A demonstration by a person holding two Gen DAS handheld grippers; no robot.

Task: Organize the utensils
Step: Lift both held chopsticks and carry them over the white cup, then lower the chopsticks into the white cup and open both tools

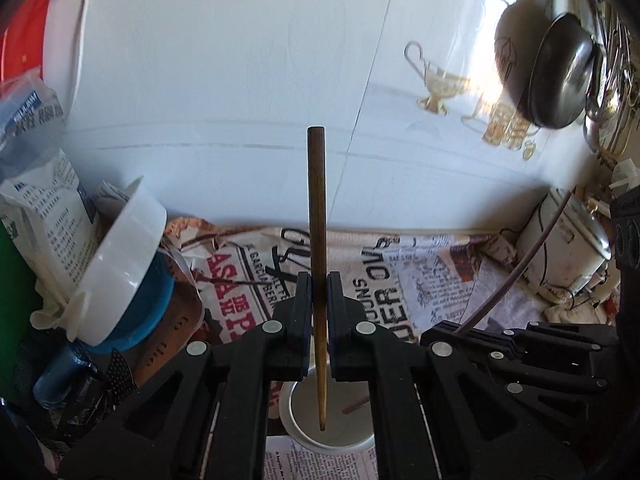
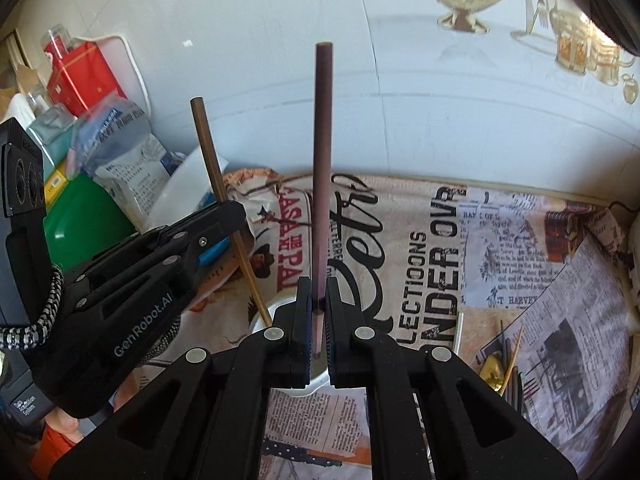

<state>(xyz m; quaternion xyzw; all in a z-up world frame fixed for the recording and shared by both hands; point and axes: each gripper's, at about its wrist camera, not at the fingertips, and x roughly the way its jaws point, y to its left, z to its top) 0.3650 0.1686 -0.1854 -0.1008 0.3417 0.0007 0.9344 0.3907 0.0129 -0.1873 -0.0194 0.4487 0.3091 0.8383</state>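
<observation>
My left gripper (image 1: 319, 280) is shut on a brown chopstick (image 1: 317, 208) that stands nearly upright, its thin tip hanging inside the mouth of a white cup (image 1: 308, 412) on the newspaper-print cloth. In the right wrist view, my right gripper (image 2: 319, 284) is shut on a darker purple-brown chopstick (image 2: 323, 160), also upright, just above the same cup (image 2: 280, 308). The left gripper (image 2: 234, 218) shows there at the left, its chopstick (image 2: 214, 176) slanting down to the cup's rim. The right gripper (image 1: 448, 334) sits close beside the left one.
A tilted white bowl (image 1: 120, 264) on a blue container, paper bags and a green tub crowd the left. A white cooker (image 1: 568, 248) and a hanging metal ladle (image 1: 560, 72) are at the right. Loose sticks and a gold item (image 2: 504, 360) lie on the cloth (image 2: 520, 280).
</observation>
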